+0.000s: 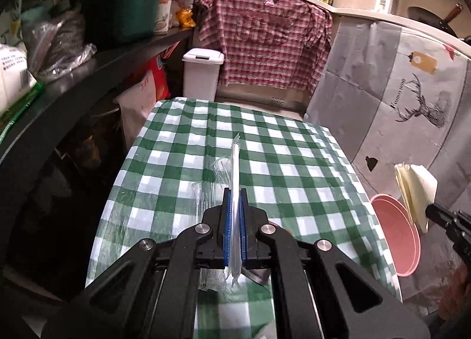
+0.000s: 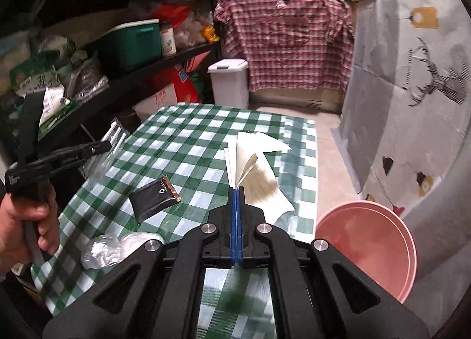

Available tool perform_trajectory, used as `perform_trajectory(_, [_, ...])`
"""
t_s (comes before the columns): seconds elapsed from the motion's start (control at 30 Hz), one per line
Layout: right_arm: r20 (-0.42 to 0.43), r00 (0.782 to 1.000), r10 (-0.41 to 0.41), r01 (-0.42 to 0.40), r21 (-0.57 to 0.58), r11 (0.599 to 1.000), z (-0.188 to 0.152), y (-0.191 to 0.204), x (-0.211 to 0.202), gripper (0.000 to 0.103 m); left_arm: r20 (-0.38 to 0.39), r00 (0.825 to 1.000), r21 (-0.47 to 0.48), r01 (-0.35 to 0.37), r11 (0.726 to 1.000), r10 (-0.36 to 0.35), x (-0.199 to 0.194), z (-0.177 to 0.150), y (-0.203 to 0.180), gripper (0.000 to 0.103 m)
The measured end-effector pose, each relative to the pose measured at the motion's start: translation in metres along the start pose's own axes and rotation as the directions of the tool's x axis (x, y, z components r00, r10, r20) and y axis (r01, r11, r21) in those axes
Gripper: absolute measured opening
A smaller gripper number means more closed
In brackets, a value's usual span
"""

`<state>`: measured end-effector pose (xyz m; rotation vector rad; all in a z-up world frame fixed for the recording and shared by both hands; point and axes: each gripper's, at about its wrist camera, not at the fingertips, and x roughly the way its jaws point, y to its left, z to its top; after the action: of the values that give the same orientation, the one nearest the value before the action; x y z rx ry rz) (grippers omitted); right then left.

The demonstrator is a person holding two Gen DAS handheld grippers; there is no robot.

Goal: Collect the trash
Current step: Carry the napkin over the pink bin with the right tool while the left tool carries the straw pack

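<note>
My left gripper [image 1: 234, 191] is shut on a long clear plastic wrapper [image 1: 235, 162] that sticks up past its blue pads, above the green checked table [image 1: 294, 156]. In the right wrist view the same gripper [image 2: 106, 145] shows at the left with the wrapper [image 2: 117, 132], gripped by a hand [image 2: 26, 221]. My right gripper [image 2: 237, 190] is shut on stained white paper sheets [image 2: 259, 174]; the left wrist view shows it [image 1: 432, 208] with the paper [image 1: 415, 188] over a pink basin [image 1: 394, 236]. A black wrapper [image 2: 154, 199] and crumpled clear plastic [image 2: 117, 246] lie on the table [image 2: 191, 138].
The pink basin [image 2: 368, 247] sits on the floor off the table's right edge. A white lidded bin [image 2: 228, 82] stands beyond the far end. Dark shelves [image 2: 117, 74] packed with bags and a green box run along the left. Cloth-covered walls close in the right.
</note>
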<state>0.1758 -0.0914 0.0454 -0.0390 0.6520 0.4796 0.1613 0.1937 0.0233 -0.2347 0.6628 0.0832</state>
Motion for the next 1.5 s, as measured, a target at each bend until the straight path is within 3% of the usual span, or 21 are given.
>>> perform_trajectory(0.17, [0.055, 0.998, -0.008, 0.006, 0.032, 0.999, -0.009, -0.004, -0.027, 0.001, 0.029, 0.999, 0.045, 0.014, 0.999, -0.015, -0.026, -0.007, -0.021, 0.005])
perform_trajectory(0.33, [0.065, 0.997, -0.032, 0.031, 0.022, 0.999, -0.015, -0.006, -0.036, 0.001, -0.006, 1.000, 0.050, 0.027, 0.998, -0.027, -0.040, -0.012, -0.041, 0.005])
perform_trajectory(0.53, [0.082, 0.995, -0.057, 0.056, 0.005, 0.998, -0.023, -0.009, -0.044, 0.001, 0.005, 0.999, 0.044, 0.050, 0.998, -0.050, -0.062, -0.005, -0.064, 0.005])
perform_trajectory(0.67, [0.077, 0.995, -0.068, 0.067, 0.017, 0.998, -0.027, -0.018, -0.048, 0.001, 0.006, 0.998, 0.095, 0.063, 0.993, -0.064, -0.072, -0.004, -0.082, 0.005])
perform_trajectory(0.77, [0.080, 0.992, -0.093, 0.093, 0.014, 0.996, -0.031, -0.024, -0.051, 0.001, 0.002, 0.997, 0.113, 0.077, 0.991, -0.078, -0.072, -0.008, -0.091, 0.005])
perform_trajectory(0.93, [0.077, 0.991, -0.111, 0.109, 0.029, 0.994, -0.037, -0.033, -0.054, 0.001, -0.012, 0.993, 0.064, 0.119, 0.991, -0.118, -0.065, -0.015, -0.096, 0.005])
perform_trajectory(1.13, [0.118, 0.985, -0.125, 0.120, 0.050, 0.991, -0.037, -0.039, -0.061, 0.001, -0.006, 0.995, 0.095, 0.105, 0.990, -0.104, -0.063, -0.017, -0.101, 0.005])
perform_trajectory(1.5, [0.119, 0.986, -0.117, 0.111, 0.058, 0.992, -0.035, -0.041, -0.052, 0.001, -0.019, 0.996, 0.122, 0.088, 0.989, -0.086, -0.046, -0.020, -0.112, 0.005])
